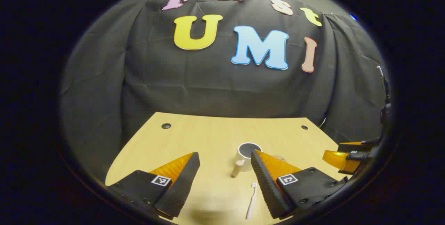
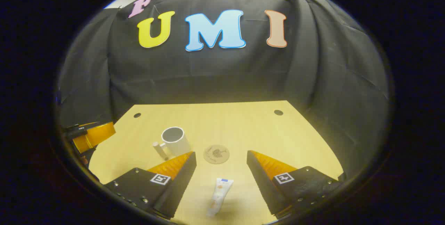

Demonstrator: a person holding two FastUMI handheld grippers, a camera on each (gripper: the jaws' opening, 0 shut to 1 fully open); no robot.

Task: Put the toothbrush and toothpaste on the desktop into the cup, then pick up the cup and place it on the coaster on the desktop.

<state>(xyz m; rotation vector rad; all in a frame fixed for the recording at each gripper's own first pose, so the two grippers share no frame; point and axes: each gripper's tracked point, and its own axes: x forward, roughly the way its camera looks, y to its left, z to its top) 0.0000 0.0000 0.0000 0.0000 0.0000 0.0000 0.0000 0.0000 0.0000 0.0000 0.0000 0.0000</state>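
A white cup (image 1: 247, 156) stands upright on the wooden desk (image 1: 208, 138), its handle toward me; it is also in the right gripper view as the cup (image 2: 175, 140). A white toothbrush (image 1: 251, 200) lies flat between my left gripper's fingers, close to the right finger. My left gripper (image 1: 226, 157) hangs open above the desk. A white toothpaste tube (image 2: 217, 197) lies between the fingers of my open right gripper (image 2: 220, 156). A round brown coaster (image 2: 216, 154) sits right of the cup. The right gripper (image 1: 347, 157) appears at the left view's right edge.
Two dark round holes (image 1: 166, 126) (image 1: 304, 127) mark the desk's far corners. Black cloth hangs behind and beside the desk. The other hand-held gripper (image 2: 92, 135) shows at the left edge of the right gripper view.
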